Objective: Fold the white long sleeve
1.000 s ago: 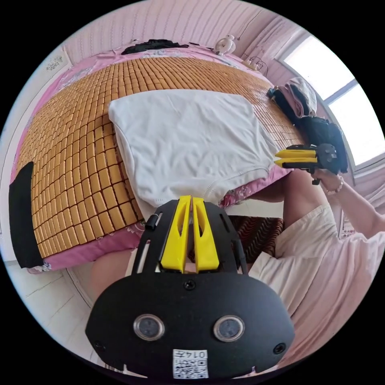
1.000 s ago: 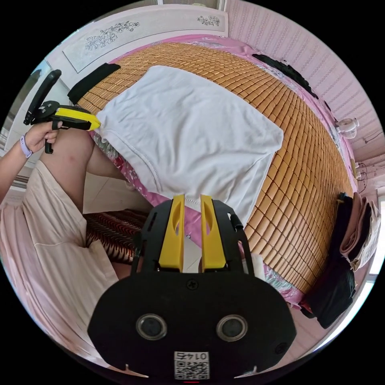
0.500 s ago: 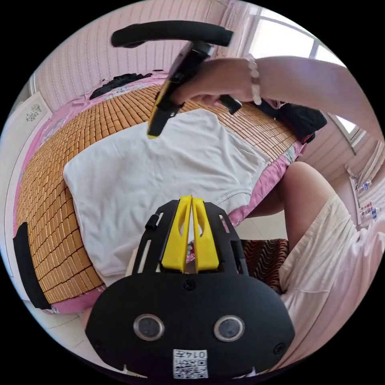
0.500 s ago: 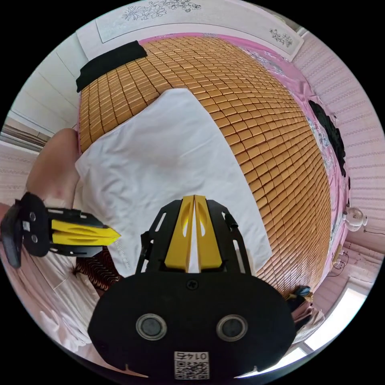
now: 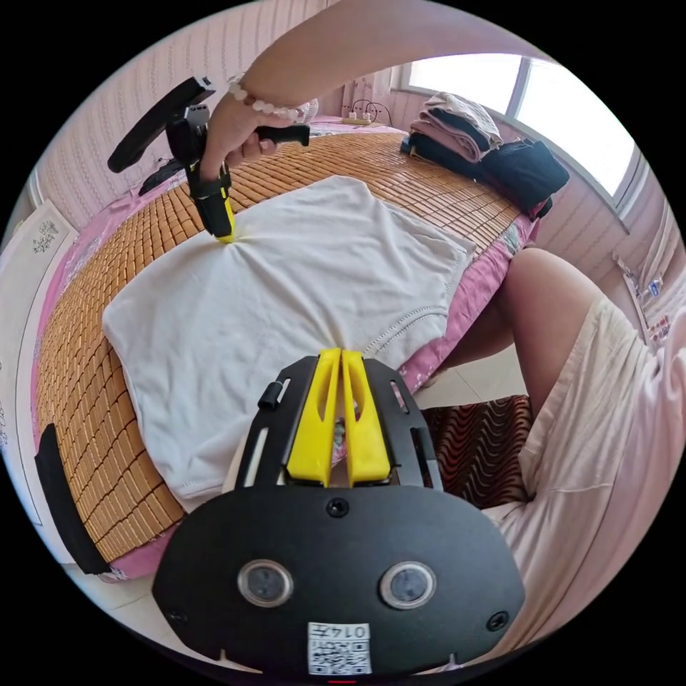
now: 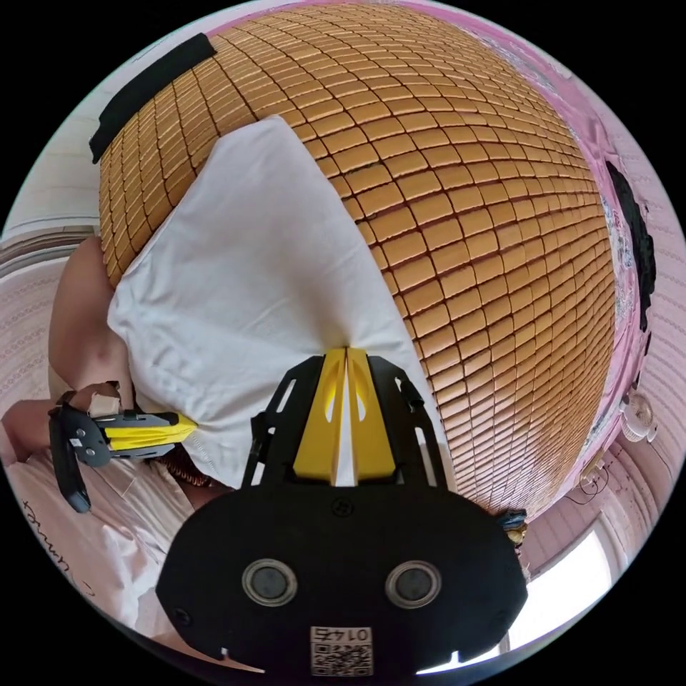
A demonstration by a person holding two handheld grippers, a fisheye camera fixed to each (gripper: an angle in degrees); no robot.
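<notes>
White long sleeve lies flat on the bamboo mat, near hem over the bed edge. Your left gripper is clenched on that hem. Your right gripper is clenched on the far edge, at 11 o'clock from the left fingers; cloth puckers there. The fold line runs between the two pinches. Left gripper view adds the clothes stack at 1 o'clock.

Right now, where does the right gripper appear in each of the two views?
Left gripper view: the right gripper comes in at the upper left, tips on the far edge of the white long sleeve.
Right gripper view: it sits at bottom centre, jaws shut on that edge.
Shared landmark: the bamboo mat.
</notes>
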